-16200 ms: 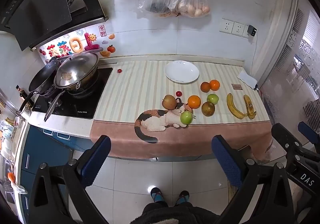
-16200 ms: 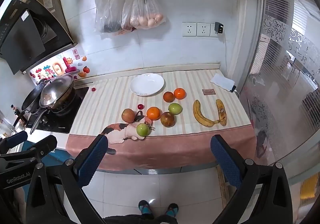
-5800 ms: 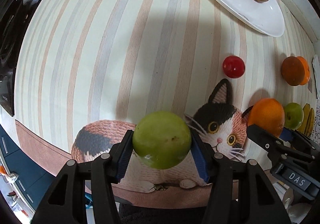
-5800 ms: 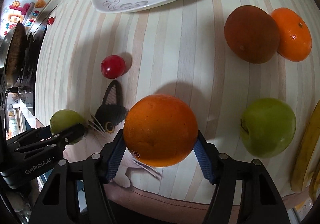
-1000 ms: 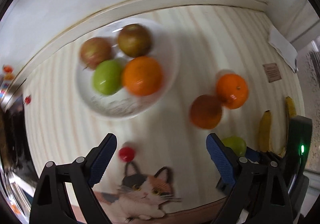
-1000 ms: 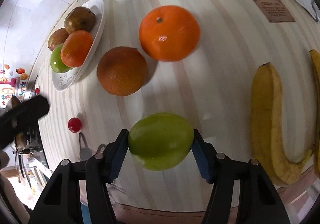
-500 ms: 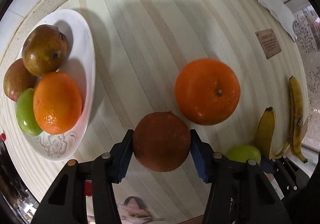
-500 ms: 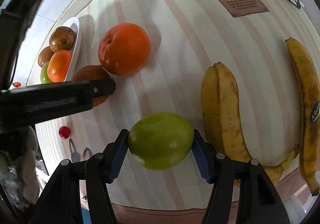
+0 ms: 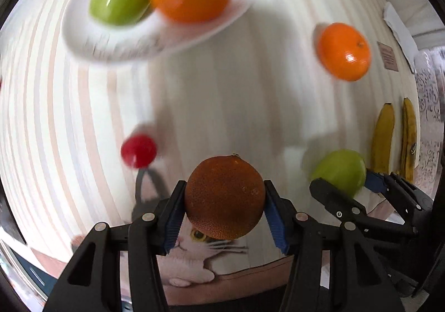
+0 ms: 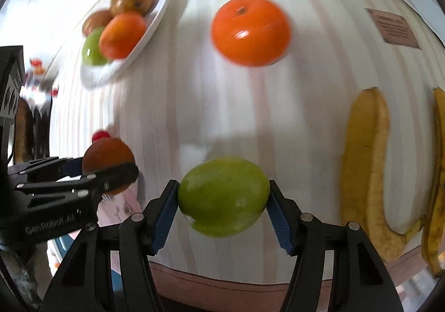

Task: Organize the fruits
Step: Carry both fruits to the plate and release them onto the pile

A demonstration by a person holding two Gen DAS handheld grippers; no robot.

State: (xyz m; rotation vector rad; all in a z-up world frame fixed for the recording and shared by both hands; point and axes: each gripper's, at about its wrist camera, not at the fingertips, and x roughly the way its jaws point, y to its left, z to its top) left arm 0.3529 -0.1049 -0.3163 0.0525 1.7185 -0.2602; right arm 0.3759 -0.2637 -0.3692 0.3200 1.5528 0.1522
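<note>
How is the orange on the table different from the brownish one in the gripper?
The bright orange is vivid and shiny; the brownish orange is dull and rust-coloured with a speckled skin. The bright orange lies alone on the striped cloth; the brownish orange is clamped in the left gripper. Both are round and look about the same size.
</note>
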